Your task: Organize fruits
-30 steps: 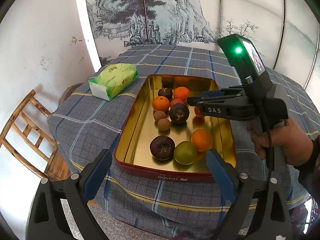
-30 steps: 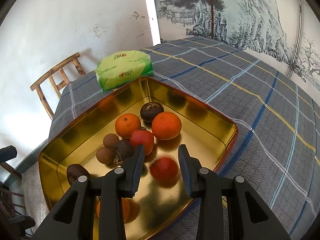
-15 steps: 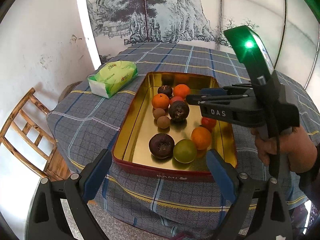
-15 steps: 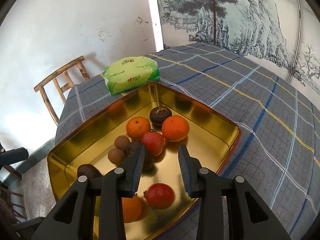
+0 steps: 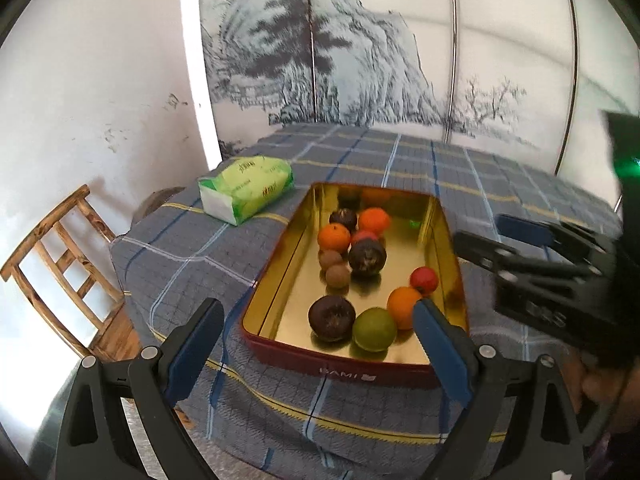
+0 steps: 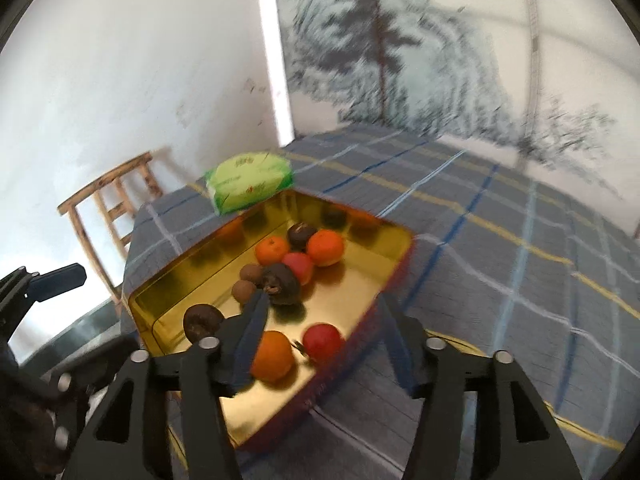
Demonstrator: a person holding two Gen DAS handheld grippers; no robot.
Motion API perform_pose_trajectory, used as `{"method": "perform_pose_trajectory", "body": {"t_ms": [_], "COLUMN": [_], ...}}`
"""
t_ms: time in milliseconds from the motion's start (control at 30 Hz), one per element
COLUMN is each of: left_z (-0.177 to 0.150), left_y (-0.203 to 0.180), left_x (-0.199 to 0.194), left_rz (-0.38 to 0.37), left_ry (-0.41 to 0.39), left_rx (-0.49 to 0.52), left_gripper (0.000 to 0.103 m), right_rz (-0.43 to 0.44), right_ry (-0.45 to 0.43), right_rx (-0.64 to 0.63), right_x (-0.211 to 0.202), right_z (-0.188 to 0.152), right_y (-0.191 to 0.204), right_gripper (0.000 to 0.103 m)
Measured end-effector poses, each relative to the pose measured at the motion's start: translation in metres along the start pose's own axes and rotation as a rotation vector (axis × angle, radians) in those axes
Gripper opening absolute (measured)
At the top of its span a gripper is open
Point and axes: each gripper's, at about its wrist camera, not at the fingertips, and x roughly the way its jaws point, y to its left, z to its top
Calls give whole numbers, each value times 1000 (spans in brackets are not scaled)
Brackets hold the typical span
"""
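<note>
Fruits lie in the gold tin (image 5: 280,280) at centre frame on the table (image 5: 500,184). Right tool (image 6: 324,336) is released, empty, above the tin's near corner; left tool (image 5: 316,344) is likewise released at lower frame. Recommended: lower squarely over one fruit, close gently to avoid bruising. Count: three dark, three orange, two red, two brown, one green.

Glossy gold metal tin (image 5: 442,240); woven plaid cloth (image 5: 192,240); wooden chair (image 5: 60,248); shiny plastic tissue pack (image 5: 248,188).

Black frames, blue-padded fingers (image 5: 440,344)
</note>
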Motion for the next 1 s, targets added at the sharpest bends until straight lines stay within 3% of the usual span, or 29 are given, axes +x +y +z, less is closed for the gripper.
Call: {"method": "perform_pose_trajectory", "body": {"t_ms": [233, 533, 600, 733, 867, 1000], "left_z": [9, 17, 19, 24, 37, 39], "left_y": [-9, -24, -24, -25, -27, -24], "left_x": [-31, -85, -100, -126, -133, -134], "left_rz": [-6, 6, 10, 7, 30, -21], "left_ry": [-83, -206, -237, -307, -243, -226], "left_rx": [-29, -7, -13, -16, -33, -54], "left_gripper": [94, 96, 102, 103, 103, 103], "right_rz": [-100, -167, -180, -184, -186, -189], "right_ry": [-140, -247, -268, -298, -318, -329], "right_rx": [-5, 4, 8, 19, 14, 13], "right_x": [-67, -124, -136, -156, -170, -176], "right_z": [-11, -19, -20, -23, -24, -24], "right_y": [4, 3, 2, 2, 3, 2], "right_gripper": [78, 83, 85, 86, 88, 88]}}
